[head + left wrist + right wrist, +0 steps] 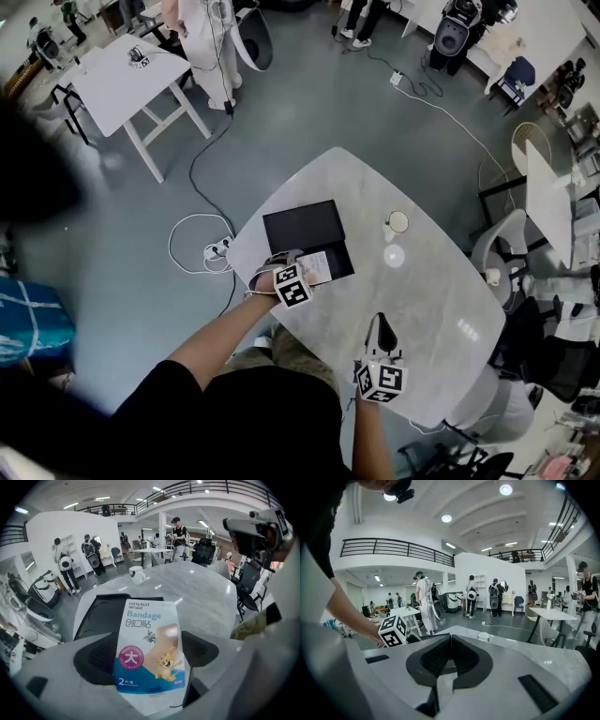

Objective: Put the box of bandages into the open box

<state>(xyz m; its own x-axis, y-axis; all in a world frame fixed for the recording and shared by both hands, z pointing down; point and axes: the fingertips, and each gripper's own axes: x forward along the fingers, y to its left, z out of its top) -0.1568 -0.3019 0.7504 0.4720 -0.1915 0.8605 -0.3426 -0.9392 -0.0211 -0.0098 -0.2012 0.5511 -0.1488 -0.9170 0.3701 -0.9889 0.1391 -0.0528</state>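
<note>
Over the marble table [441,309], the left hand-held gripper [149,654] grasps the box of bandages [150,630] at the open box [101,618], where a crooked release could snag the rim; the right hand-held gripper [449,653] is closed, empty.

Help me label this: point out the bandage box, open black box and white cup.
bandage box [149,648]: left gripper view, printed front.
open black box [302,227]: head view, bare black panel.
white cup [397,222]: head view, its top.

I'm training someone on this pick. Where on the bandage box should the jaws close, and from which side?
On its two long edges near the bottom end, coming in from that end. The bandage box is flat and narrow, so its width fits between the jaws, as the left gripper holds it.
</note>
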